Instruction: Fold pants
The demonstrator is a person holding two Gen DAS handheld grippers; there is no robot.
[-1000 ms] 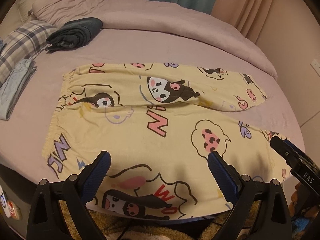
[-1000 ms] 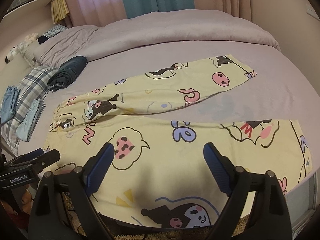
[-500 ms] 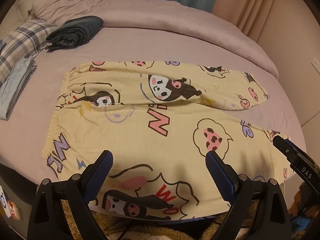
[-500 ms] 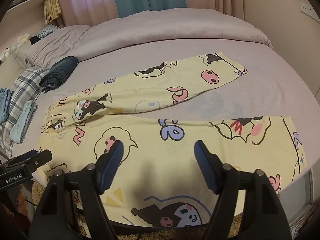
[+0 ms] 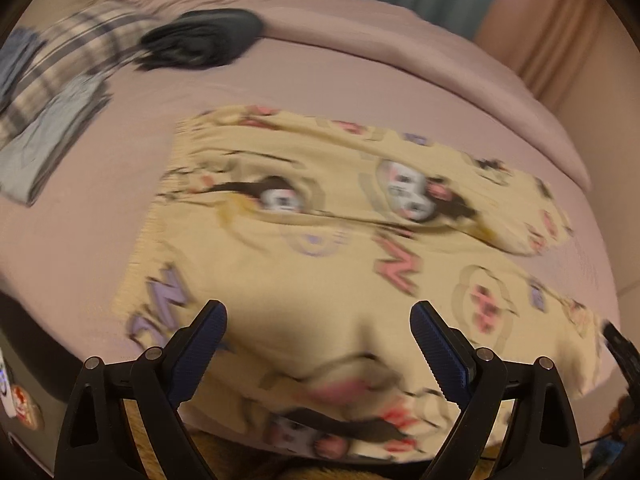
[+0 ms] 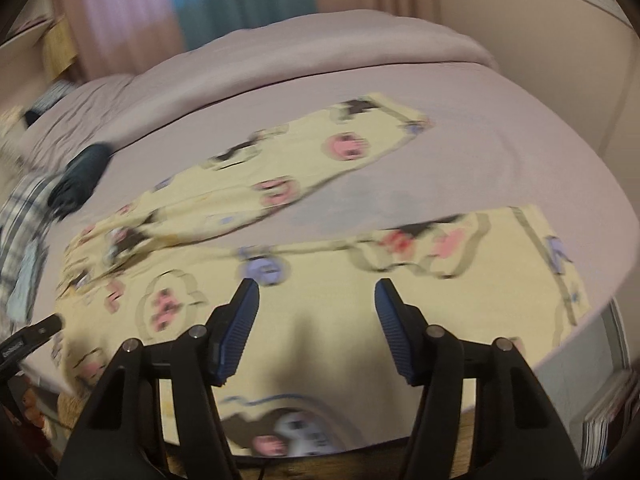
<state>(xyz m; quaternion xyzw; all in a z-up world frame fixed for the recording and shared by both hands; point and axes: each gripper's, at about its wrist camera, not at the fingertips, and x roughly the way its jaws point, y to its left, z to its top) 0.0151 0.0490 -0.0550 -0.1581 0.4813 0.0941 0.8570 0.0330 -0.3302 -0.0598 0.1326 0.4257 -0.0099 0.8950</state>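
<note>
Your left tool [image 5: 318, 342] is spread apart and your right tool [image 6: 316, 320] is closing, both empty above the near leg of the pants [image 5: 328, 280] lying flat on the bed [image 5: 340, 76]. Pinch the near edge, both layers together.

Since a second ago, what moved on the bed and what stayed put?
Both grippers came closer over the yellow pants. The right gripper is closing its jaws, nothing pinched yet. The left gripper stayed wide open. The pants, still spread flat, and the dark folded clothes did not move.
</note>
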